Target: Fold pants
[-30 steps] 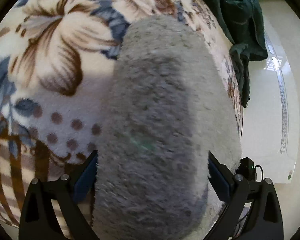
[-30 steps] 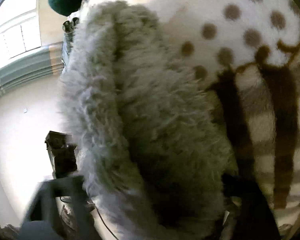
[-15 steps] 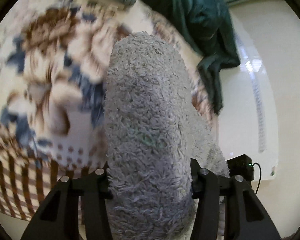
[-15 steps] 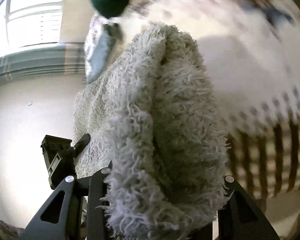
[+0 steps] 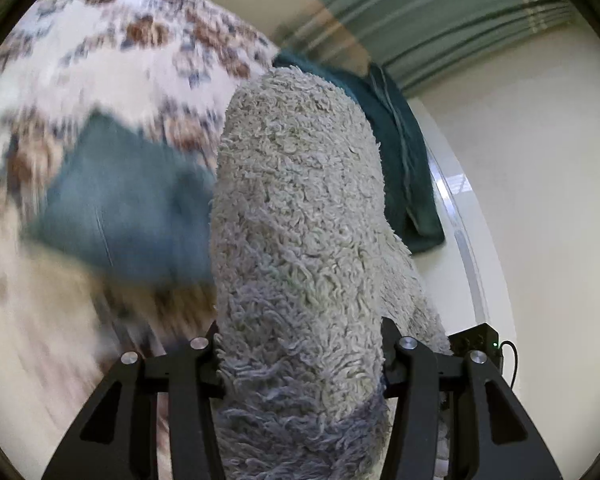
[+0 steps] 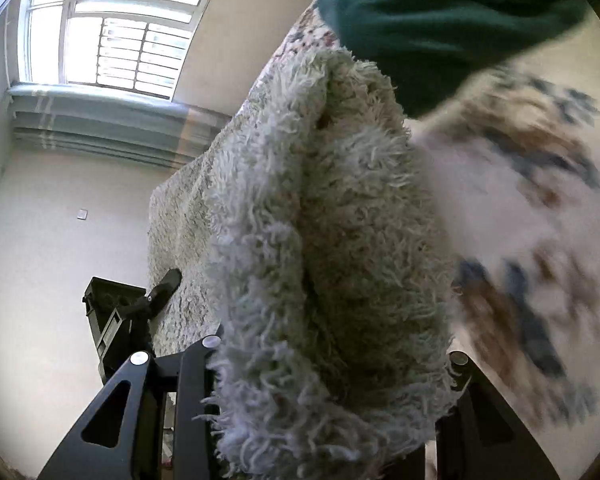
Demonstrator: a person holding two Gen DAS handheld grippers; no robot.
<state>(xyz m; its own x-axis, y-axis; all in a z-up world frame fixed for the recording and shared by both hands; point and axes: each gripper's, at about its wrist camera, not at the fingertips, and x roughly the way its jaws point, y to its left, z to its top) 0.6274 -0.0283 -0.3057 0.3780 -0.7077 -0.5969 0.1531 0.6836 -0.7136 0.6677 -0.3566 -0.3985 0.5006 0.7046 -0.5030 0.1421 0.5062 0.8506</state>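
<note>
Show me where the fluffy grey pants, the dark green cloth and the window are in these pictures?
Fluffy grey pants (image 5: 300, 220): left wrist view, on the shaggy bunch between the fingers.
Dark green cloth (image 6: 440, 12): right wrist view, on its broad middle.
Window (image 6: 112, 44): right wrist view, on the barred panes.

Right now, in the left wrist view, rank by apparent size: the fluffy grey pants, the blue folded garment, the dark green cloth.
1. fluffy grey pants, though inflated by nearness to the lens
2. blue folded garment, blurred
3. dark green cloth, partly hidden behind the pants
</note>
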